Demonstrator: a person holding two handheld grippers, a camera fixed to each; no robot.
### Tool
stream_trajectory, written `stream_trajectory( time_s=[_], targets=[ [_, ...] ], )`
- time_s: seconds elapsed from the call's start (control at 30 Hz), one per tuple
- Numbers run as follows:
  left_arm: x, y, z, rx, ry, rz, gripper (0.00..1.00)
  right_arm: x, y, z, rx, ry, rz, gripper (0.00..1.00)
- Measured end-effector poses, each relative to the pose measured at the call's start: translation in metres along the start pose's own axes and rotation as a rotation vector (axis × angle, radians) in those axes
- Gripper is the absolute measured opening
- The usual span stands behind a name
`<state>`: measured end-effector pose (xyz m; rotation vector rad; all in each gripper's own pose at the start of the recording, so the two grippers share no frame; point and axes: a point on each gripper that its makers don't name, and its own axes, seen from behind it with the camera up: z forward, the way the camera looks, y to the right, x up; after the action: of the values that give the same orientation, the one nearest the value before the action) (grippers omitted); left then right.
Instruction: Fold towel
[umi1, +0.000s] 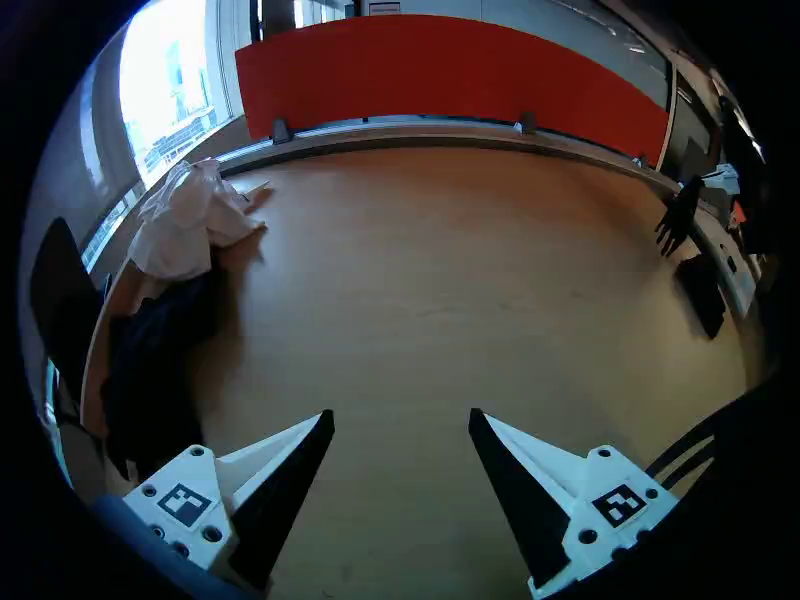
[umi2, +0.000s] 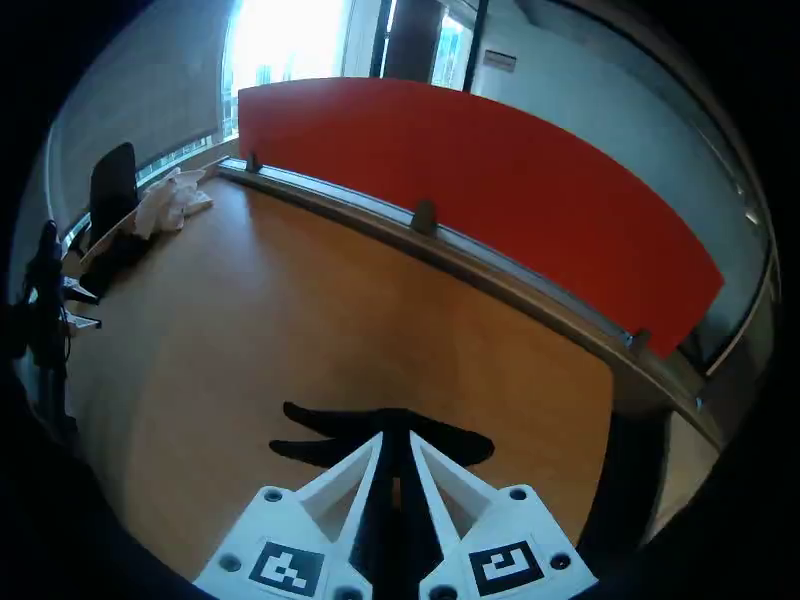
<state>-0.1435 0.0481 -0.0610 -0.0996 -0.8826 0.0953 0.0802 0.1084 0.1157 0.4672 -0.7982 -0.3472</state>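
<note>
1. Towel (umi1: 190, 215): a white, crumpled heap in the upper left of the left gripper view, out at the far edge of the table (umi1: 430, 300). It also shows small in the upper left of the right gripper view. It's well apart from both grippers and nothing looks folded yet.
2. Left gripper (umi1: 400, 415): fingers spread wide, nothing between them, bare wood ahead. It's a long reach to that heap. Come in low and flat and the fingers could shove the cloth towards the table's edge instead of catching it.
3. A dark cloth (umi1: 150, 370) lies just below the towel at the left of the frame. Whether the two are touching or overlapping, I can't tell. Bite too low and the fingers may take both, or drag the dark one along with the lift.
4. Right gripper (umi2: 395, 445): fingers drawn together, tips over a black hand-shaped thing (umi2: 455, 445) at the bottom centre of its view. Whether it's actually pinched, I can't tell. If it is, that gripper has to let it go before it can take a towel corner.
5. The heap is bunched, with no corner or hem readable from here. A pinch into the middle would likely lift a wad, layers could slip, and the fold would come out crooked.
6. The towel sits close to the edge, so one careless tug sideways could send it over.
</note>
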Motion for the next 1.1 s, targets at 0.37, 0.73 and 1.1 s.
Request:
stream_trajectory(
  time_s=[0.37,0.73,1.1],
  targets=[
    [0.003,0.004,0.0,-0.005,0.001,0.01,1.0,-0.023,0.013,-0.024,-0.026,-0.025,0.007,0.04],
    [0.006,0.005,0.0,-0.012,0.004,0.017,1.0,-0.062,0.026,-0.059,-0.067,-0.053,0.043,0.04],
    [0.008,0.006,0.0,-0.017,0.008,0.026,1.0,-0.114,0.031,-0.077,-0.099,-0.114,0.09,0.04]
  ],
)
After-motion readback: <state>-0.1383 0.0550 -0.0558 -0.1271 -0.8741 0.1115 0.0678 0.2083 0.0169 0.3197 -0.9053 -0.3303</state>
